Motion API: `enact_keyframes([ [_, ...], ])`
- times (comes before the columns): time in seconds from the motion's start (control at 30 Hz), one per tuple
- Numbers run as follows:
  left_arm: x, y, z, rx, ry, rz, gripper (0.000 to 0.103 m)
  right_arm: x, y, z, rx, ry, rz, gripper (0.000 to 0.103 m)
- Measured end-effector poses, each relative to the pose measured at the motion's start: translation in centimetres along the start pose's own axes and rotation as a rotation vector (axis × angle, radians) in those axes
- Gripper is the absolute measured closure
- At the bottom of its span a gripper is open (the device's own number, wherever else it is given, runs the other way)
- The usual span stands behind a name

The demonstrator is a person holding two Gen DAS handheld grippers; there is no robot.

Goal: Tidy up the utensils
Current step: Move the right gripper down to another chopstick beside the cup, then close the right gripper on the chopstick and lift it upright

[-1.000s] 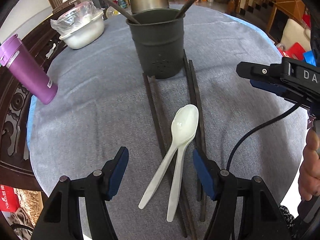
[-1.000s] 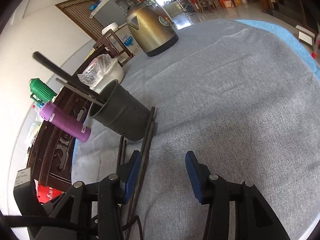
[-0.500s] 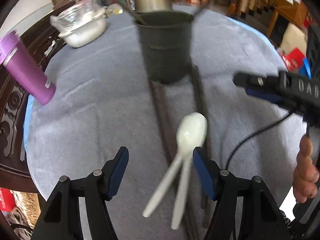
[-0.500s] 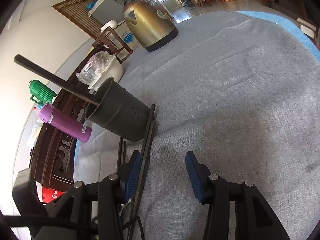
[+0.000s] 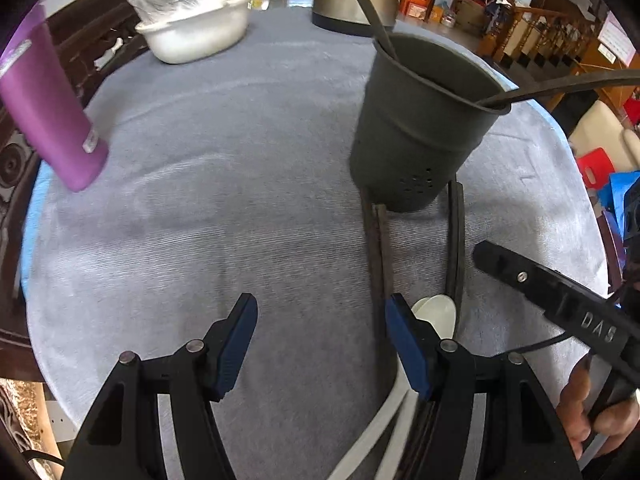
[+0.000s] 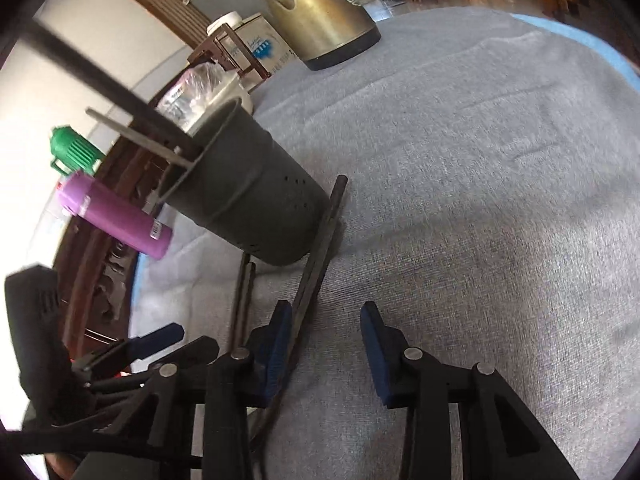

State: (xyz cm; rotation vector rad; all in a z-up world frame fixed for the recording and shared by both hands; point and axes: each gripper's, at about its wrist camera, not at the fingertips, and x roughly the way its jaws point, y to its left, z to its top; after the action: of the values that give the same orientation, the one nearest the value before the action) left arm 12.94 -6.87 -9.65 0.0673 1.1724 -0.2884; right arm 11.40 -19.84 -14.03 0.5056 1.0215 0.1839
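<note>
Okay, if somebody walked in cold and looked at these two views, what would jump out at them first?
Probably the dark utensil holder standing mid-table on the grey cloth, dark sticks poking out of its top and more lying flat at its base. Next, the purple bottle at the table's left edge. The left hand-held gripper hangs open in the foreground, white spoons just beside it.

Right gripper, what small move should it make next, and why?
Probably shift the right gripper sideways toward the chopsticks, so that one lies between its pads. Its jaws have just been closing, yet only bare cloth shows between them; the chopstick runs just outside one pad. The holder already holds utensils, so these likely go there.
</note>
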Motion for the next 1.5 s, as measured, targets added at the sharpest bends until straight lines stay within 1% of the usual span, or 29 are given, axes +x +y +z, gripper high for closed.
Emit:
enact_keyframes([
  [0.2, 1.1, -0.7, 0.7, 0.019, 0.003, -0.001, 0.035, 0.5, 1.2, -0.2, -0.071, 0.002, -0.049, 0.065],
  [0.23, 1.3, -0.7, 0.9, 0.028, 0.009, 0.011, 0.035, 0.5, 1.4, -0.2, -0.076, 0.007, -0.053, 0.065],
  [0.27, 1.7, -0.8, 0.9, 0.034, 0.019, 0.021, 0.035, 0.5, 1.4, -0.3, -0.074, 0.011, -0.05, 0.065],
  [0.3, 1.7, -0.8, 0.9, 0.043, 0.006, 0.031, 0.035, 0.5, 1.4, -0.3, -0.072, 0.013, -0.047, 0.065],
  [0.37, 1.7, -0.9, 0.8, 0.046, 0.002, 0.029, 0.035, 0.4, 1.4, -0.3, -0.066, 0.02, -0.039, 0.065],
  [0.43, 1.6, -0.6, 0.8, 0.026, -0.002, 0.011, 0.035, 0.3, 1.3, -0.5, -0.062, 0.023, -0.034, 0.065],
  [0.5, 1.4, 0.0, 0.8, -0.003, -0.001, -0.014, 0.037, 0.5, 1.5, -0.5, -0.064, 0.025, -0.035, 0.065],
  [0.57, 1.2, 0.7, 0.9, -0.018, -0.004, -0.021, 0.043, 0.9, 2.2, -0.4, -0.079, 0.021, -0.045, 0.065],
  [0.67, 1.0, 1.7, 0.8, -0.032, -0.008, -0.02, 0.048, 1.4, 3.4, -0.7, -0.146, 0.003, -0.092, 0.065],
  [0.77, 0.8, 3.0, 0.8, -0.055, -0.012, -0.035, 0.053, 1.6, 4.8, -1.3, -0.249, -0.018, -0.159, 0.065],
  [0.83, 0.5, 4.3, 0.8, -0.065, -0.014, -0.04, 0.056, 1.6, 5.0, -1.4, -0.28, -0.025, -0.179, 0.065],
  [0.93, 0.1, 5.7, 0.5, -0.093, -0.01, -0.06, 0.056, 1.3, 5.0, -1.5, -0.319, -0.038, -0.228, 0.065],
  [1.03, -0.2, 7.1, 0.4, -0.124, -0.003, -0.073, 0.056, 0.6, 4.2, -1.5, -0.332, -0.048, -0.282, 0.065],
  [1.17, -0.7, 9.1, -0.1, -0.159, 0.003, -0.094, 0.056, -0.7, 2.2, -0.8, -0.29, -0.045, -0.323, 0.065],
  [1.27, -0.5, 10.7, -0.8, -0.166, 0.003, -0.093, 0.056, -1.9, 0.3, -0.4, -0.226, -0.037, -0.346, 0.065],
  [1.3, -0.7, 11.0, -1.2, -0.17, 0.0, -0.101, 0.056, -2.1, -0.6, -0.1, -0.185, -0.018, -0.343, 0.065],
  [1.33, -0.8, 11.2, -1.4, -0.176, -0.001, -0.105, 0.056, -2.1, -1.3, 0.1, -0.142, 0.006, -0.326, 0.065],
  [1.37, -0.9, 11.6, -1.7, -0.184, 0.0, -0.11, 0.056, -2.2, -1.8, 0.3, -0.1, 0.006, -0.294, 0.065],
  [1.4, -0.8, 12.0, -1.9, -0.194, 0.002, -0.116, 0.056, -2.4, -2.4, 0.7, -0.052, 0.009, -0.256, 0.065],
  [1.43, -0.9, 12.3, -2.1, -0.201, 0.003, -0.119, 0.056, -2.4, -3.1, 1.2, 0.016, 0.037, -0.208, 0.065],
  [1.5, -1.0, 12.6, -2.0, -0.203, -0.002, -0.109, 0.057, -2.4, -3.8, 1.9, 0.092, 0.048, -0.162, 0.065],
])
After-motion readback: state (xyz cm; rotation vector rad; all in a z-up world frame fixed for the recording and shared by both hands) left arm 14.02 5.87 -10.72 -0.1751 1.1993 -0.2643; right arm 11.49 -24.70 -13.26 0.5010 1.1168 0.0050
